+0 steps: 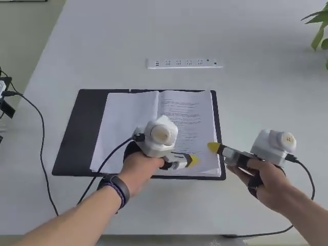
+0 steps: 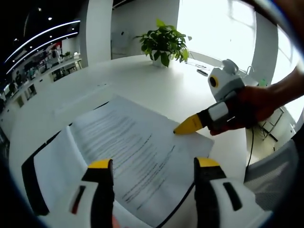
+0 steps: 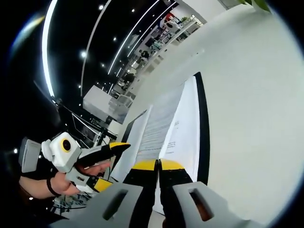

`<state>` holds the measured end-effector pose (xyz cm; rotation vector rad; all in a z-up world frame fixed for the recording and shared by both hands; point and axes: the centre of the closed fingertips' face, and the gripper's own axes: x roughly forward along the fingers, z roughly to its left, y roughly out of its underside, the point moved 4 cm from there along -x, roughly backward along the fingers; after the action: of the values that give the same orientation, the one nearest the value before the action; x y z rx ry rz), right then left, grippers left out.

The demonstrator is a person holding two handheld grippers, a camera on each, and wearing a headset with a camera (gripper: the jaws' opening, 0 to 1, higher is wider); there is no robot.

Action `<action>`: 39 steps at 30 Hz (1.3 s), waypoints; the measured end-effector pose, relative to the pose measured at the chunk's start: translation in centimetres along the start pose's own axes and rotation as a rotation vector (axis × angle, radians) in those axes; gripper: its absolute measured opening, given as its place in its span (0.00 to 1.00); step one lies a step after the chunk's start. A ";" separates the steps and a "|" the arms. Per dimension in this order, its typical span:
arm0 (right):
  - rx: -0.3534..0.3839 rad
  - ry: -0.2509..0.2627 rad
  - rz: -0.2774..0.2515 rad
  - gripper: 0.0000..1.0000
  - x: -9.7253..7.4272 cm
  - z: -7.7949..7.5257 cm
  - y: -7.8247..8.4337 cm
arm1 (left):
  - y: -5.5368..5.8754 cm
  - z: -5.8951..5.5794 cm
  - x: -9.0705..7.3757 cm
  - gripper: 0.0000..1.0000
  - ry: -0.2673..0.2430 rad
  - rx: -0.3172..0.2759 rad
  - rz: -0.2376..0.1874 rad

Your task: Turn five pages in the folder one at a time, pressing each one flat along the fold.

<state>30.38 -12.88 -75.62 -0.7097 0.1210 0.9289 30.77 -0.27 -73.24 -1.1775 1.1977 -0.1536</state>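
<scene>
Now, folder: the black folder (image 1: 84,130) lies open on the white desk (image 1: 256,97), near the middle, its fold running near to far.
Pages: a printed page (image 1: 190,115) lies flat on the right half. A paler sheet (image 1: 128,123) lies on the left half and leaves a strip of black cover bare at the far left.
Left tool (image 2: 154,164): released, with its yellow tips well apart and nothing between them. It is held low over the near part of the printed page and points right.
Right tool (image 3: 158,165): clenched, tips pressed together on nothing. Its point is at the near right edge of the printed page; I cannot tell whether it touches the paper.
Tools: their tips are near each other but apart.
Beyond: a power strip (image 1: 184,63) lies on the far side of the folder, and a plant (image 1: 319,31) stands at the far right.
</scene>
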 end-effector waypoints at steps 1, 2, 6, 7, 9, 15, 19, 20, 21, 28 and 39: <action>0.003 -0.002 -0.001 0.00 0.0 0.2 -0.1 | -0.1 0.4 -0.5 0.69 -0.005 -0.004 -0.006; 0.006 -0.007 -0.003 0.00 0.0 0.5 -0.2 | -0.1 0.7 -0.8 0.69 -0.010 -0.008 -0.010; 0.010 -0.019 -0.010 0.00 0.2 0.8 -0.4 | -0.2 1.9 -2.3 0.70 -0.035 -0.032 -0.029; 0.012 -0.020 -0.012 0.00 0.3 0.9 -0.5 | -0.2 2.1 -2.6 0.70 -0.040 -0.033 -0.031; 0.015 -0.029 -0.021 0.00 0.4 1.2 -0.6 | -0.2 2.5 -3.2 0.70 -0.049 -0.034 -0.038; 0.009 -0.032 -0.030 0.00 0.5 2.1 -1.0 | 0.0 3.7 -5.3 0.71 -0.080 -0.064 -0.064; 0.006 -0.043 -0.043 0.00 0.7 2.9 -1.4 | 0.2 4.4 -6.5 0.71 -0.098 -0.070 -0.079; 0.007 -0.047 -0.047 0.00 0.7 3.1 -1.5 | 0.2 4.5 -6.8 0.71 -0.102 -0.073 -0.083; 0.007 -0.051 -0.049 0.00 0.8 3.4 -1.7 | 0.2 4.7 -7.2 0.71 -0.109 -0.079 -0.092; -0.015 -0.077 -0.060 0.00 1.6 5.5 -2.5 | 0.3 5.5 -9.3 0.72 -0.135 -0.085 -0.122; -0.073 -0.141 -0.048 0.00 3.4 11.1 -2.5 | 1.7 6.6 -12.3 0.73 -0.167 -0.102 -0.145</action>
<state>32.17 -4.76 -67.18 -0.7086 -0.0548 0.9376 29.82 12.51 -67.44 -1.3403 0.9835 -0.1018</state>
